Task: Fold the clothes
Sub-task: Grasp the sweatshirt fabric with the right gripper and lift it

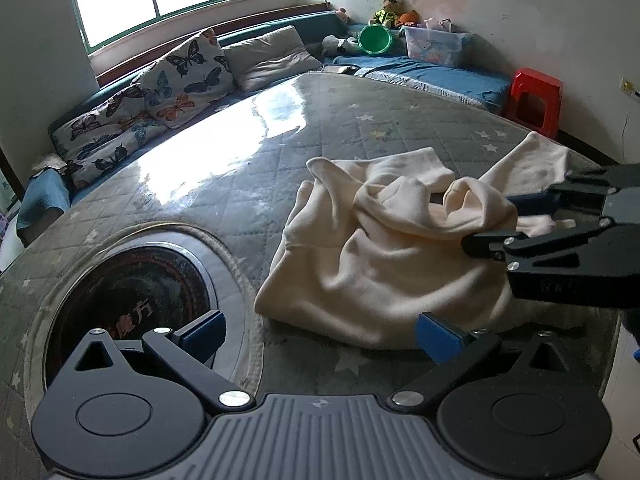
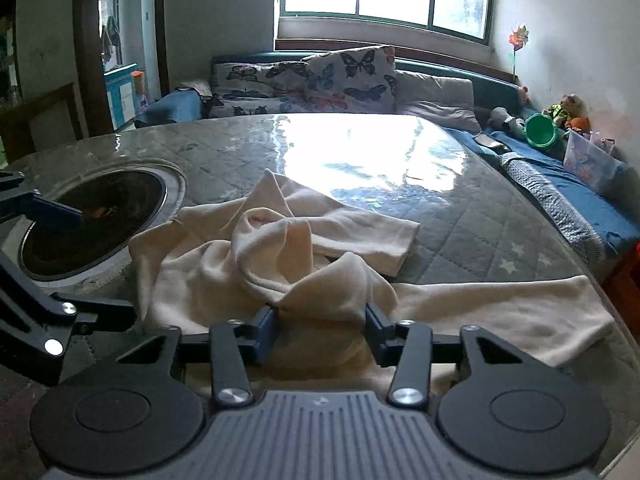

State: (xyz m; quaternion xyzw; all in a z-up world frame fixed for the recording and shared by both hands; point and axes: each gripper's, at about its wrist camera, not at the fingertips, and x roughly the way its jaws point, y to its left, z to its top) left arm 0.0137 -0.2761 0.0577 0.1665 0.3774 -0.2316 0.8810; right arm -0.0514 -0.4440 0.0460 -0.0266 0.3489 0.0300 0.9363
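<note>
A cream long-sleeved garment (image 1: 372,256) lies crumpled on the quilted grey table top (image 1: 224,184). It also shows in the right wrist view (image 2: 280,264), with one sleeve spread to the right. My left gripper (image 1: 320,332) is open and empty, just in front of the garment's near hem. My right gripper (image 2: 322,328) is open with its blue pads on either side of a raised fold of the garment; it also shows at the right of the left wrist view (image 1: 500,220), straddling that fold.
A round black hotplate (image 1: 132,292) is set into the table at the left, beside the garment. Butterfly cushions (image 1: 168,80) and a blue bench line the far side. A red stool (image 1: 534,100) stands at the right, a green bowl (image 1: 374,40) and toys behind.
</note>
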